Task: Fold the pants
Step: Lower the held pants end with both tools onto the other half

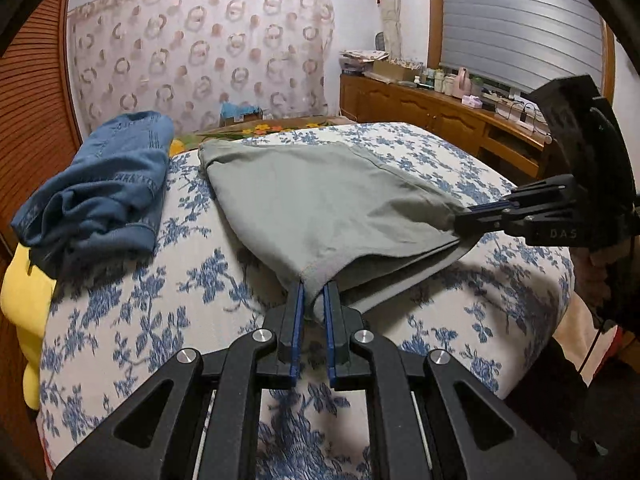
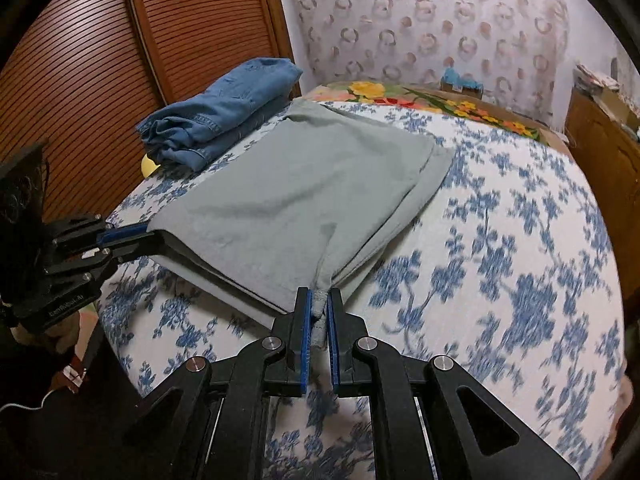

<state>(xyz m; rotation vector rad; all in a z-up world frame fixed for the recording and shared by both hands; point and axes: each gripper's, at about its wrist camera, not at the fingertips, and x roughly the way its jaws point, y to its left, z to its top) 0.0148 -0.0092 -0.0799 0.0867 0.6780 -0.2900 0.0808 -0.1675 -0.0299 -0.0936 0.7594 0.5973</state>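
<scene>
Grey-green pants [image 1: 316, 200] lie folded over on the blue-flowered bedspread [image 1: 160, 312]. My left gripper [image 1: 314, 288] is shut on the near left corner of the pants' top layer. My right gripper [image 1: 464, 218], coming in from the right in the left wrist view, is shut on the other near corner. In the right wrist view the same pants [image 2: 288, 196] stretch away from my right gripper [image 2: 319, 296], which pinches a bunched corner, while my left gripper [image 2: 150, 234] clamps the edge at the left. The held edge hangs a little above the lower layers.
Folded blue jeans [image 1: 100, 192] lie at the bed's far left, near a slatted wooden door [image 2: 100, 60]. A yellow cushion [image 1: 24, 300] sits at the left bed edge. A wooden dresser [image 1: 440, 116] with clutter stands on the right. A patterned curtain [image 1: 200, 48] hangs behind.
</scene>
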